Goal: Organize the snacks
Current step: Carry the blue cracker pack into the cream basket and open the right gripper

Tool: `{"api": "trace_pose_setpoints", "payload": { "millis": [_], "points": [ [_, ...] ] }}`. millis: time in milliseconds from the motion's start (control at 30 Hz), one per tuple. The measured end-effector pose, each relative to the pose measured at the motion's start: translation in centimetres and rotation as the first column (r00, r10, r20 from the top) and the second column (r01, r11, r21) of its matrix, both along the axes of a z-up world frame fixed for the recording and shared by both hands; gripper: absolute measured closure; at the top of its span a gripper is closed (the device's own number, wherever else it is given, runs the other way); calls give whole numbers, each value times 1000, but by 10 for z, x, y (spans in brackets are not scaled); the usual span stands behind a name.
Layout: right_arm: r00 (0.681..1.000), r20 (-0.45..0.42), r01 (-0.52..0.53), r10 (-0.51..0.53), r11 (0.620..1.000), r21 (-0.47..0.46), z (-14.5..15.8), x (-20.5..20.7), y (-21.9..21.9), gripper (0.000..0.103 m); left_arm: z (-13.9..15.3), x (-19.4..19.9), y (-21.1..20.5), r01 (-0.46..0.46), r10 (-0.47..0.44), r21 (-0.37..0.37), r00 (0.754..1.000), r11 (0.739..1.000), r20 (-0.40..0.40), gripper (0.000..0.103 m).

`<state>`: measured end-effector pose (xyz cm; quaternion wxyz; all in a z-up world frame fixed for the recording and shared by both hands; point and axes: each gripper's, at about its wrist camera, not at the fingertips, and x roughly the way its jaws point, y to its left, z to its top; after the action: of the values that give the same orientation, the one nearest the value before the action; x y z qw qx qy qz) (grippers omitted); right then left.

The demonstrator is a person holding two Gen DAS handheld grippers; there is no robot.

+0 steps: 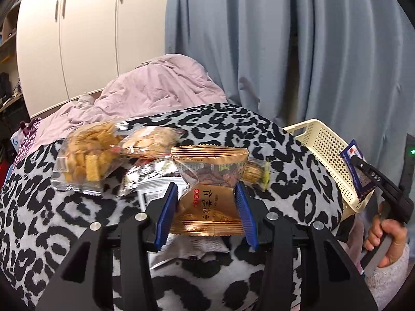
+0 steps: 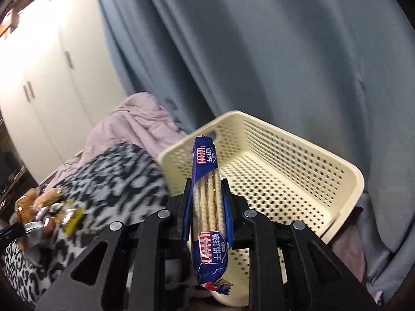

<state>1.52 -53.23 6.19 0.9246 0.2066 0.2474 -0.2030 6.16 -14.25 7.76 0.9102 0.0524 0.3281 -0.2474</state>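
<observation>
Basket (image 2: 306, 171) of cream plastic stands empty on the bed's edge, awaiting the first snacks — the filling step looks just begun. Right gripper (image 2: 206, 202), clamped narrowly on a blue cracker pack (image 2: 207, 207), needs lowering over the rim; left gripper (image 1: 206, 208) pinches a gold nut packet (image 1: 210, 194) — among the pile (image 1: 109, 160) on the spotted blanket (image 1: 52, 220).

We see soft, even indoor light in both views, brightest on the white wardrobe (image 1: 85, 39) far left of each claw. Through the right wrist camera the leopard-print blanket (image 2: 111, 178) and the snack pile (image 2: 49, 212) left of the claw smear with motion blur (the cracker packet (image 2: 207, 207) stays sharp). Fisheye bending curves the grey curtain (image 1: 298, 51), and dark vignetting rims every corner.
</observation>
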Motion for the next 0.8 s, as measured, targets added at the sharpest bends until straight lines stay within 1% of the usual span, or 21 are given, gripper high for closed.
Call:
{"api": "trace_pose_setpoints", "payload": {
  "millis": [133,267,300,333,600,733,767,800],
  "points": [
    [1000,-22,22,-21,999,24,-13,1,-11,80,2,-2,-12,16,-16,7,1000,1000,4,57],
    [1000,-23,21,-20,999,30,-18,3,-12,78,2,-3,-23,34,-34,15,999,999,6,57],
    [1000,-22,20,-19,999,30,-16,2,-12,70,2,-3,-27,41,-41,18,999,999,6,57],
    [1000,-20,21,-21,999,28,-17,2,-12,65,2,-3,-29,45,-45,19,999,999,6,57],
    [998,-45,38,-38,999,-18,-18,2,-12,65,2,0,-55,97,-97,23,995,995,2,57],
    [997,-57,49,-51,998,-26,-21,3,-14,64,5,2,-78,139,-139,22,990,990,5,57],
    [997,-61,50,-52,998,-26,-22,3,-14,64,7,2,-84,150,-150,23,989,989,8,57],
    [996,-66,52,-53,998,-24,-23,3,-15,61,8,3,-93,166,-166,22,986,986,11,57]
  ]
}}
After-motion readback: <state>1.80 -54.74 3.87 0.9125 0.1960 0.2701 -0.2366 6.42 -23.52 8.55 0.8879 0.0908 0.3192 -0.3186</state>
